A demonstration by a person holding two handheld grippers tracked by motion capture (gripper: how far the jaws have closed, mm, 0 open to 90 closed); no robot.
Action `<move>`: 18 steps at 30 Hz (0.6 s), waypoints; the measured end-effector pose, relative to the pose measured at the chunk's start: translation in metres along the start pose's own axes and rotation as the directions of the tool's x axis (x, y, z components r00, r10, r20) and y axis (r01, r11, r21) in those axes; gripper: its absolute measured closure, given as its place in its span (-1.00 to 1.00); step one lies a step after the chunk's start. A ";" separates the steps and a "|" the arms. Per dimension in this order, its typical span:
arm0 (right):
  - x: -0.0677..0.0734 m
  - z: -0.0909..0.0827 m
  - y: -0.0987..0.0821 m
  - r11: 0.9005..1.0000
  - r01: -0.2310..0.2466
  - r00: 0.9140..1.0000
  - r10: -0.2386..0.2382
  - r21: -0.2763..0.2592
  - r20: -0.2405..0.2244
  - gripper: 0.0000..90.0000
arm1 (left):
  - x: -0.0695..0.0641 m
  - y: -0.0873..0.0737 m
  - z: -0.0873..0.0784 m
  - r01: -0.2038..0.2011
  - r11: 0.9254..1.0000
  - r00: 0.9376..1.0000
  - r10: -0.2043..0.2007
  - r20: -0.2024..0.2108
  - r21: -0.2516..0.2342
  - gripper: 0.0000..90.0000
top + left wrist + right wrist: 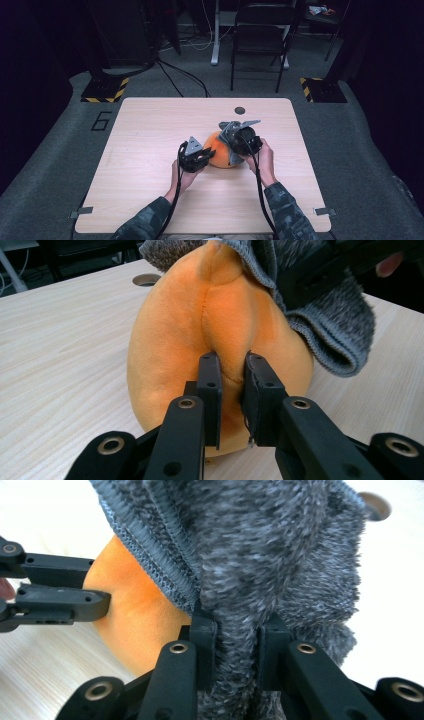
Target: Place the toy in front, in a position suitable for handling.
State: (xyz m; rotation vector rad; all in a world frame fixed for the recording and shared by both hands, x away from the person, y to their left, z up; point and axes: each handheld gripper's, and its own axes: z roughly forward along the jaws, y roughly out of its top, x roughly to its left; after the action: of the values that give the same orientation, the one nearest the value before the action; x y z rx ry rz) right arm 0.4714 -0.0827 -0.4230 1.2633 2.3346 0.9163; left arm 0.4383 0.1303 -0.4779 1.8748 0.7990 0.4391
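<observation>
Dim room, dark curtains at the sides, grey carpet. A black folding chair (260, 35) stands beyond the table, cables run across the floor, and two yellow-and-black striped stand bases sit at the far corners. The light wooden table (150, 150) has a round cable hole (240, 110) near its far edge.

High view: an orange plush toy (220, 152) rests on the table a little right of centre, between the two grippers. The left gripper (197, 157) meets its left side; the right gripper (239, 142) sits at its upper right. Both of the person's forearms come in from the bottom edge in camouflage-patterned sleeves, cables trailing back toward them.

Left gripper view: the orange plush toy (200, 340) fills the middle, a vertical seam running down it. The left gripper (232, 385) is clenched on a fold of the orange fabric at that seam, pads pressing in from both sides. A grey fuzzy cloth (330, 330) with a stitched hem hangs over the toy's top and right side, the other gripper's black jaws on it at upper right.

Right gripper view: the right gripper (236, 645) pinches a bunch of the grey fuzzy cloth (270, 555), the fabric squeezed in a narrow band between the pads. The orange toy (135, 610) shows beneath the cloth's hem at left, with the left gripper's jaws against it. Bare table lies behind.
</observation>
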 end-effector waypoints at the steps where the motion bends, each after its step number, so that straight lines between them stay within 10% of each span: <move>1: -0.002 0.002 -0.001 1.000 -0.006 1.000 0.006 -0.002 -0.005 0.66 | 0.000 0.000 0.000 0.000 1.000 1.000 0.000 0.003 -0.002 0.72; 9: -0.008 0.010 -0.008 1.000 -0.007 1.000 0.007 0.017 0.019 0.67 | 0.001 0.004 -0.003 -0.024 1.000 1.000 0.024 -0.005 0.003 0.28; 18: -0.019 0.014 -0.013 0.998 -0.037 0.998 0.034 0.046 0.055 0.68 | 0.023 -0.004 -0.005 0.051 0.998 0.999 -0.050 -0.018 0.041 0.02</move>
State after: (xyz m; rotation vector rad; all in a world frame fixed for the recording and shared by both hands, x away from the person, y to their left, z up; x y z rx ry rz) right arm 0.4821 -0.0984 -0.4425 1.3351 2.3119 0.8320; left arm 0.4505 0.1512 -0.4809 1.8873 0.8709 0.4102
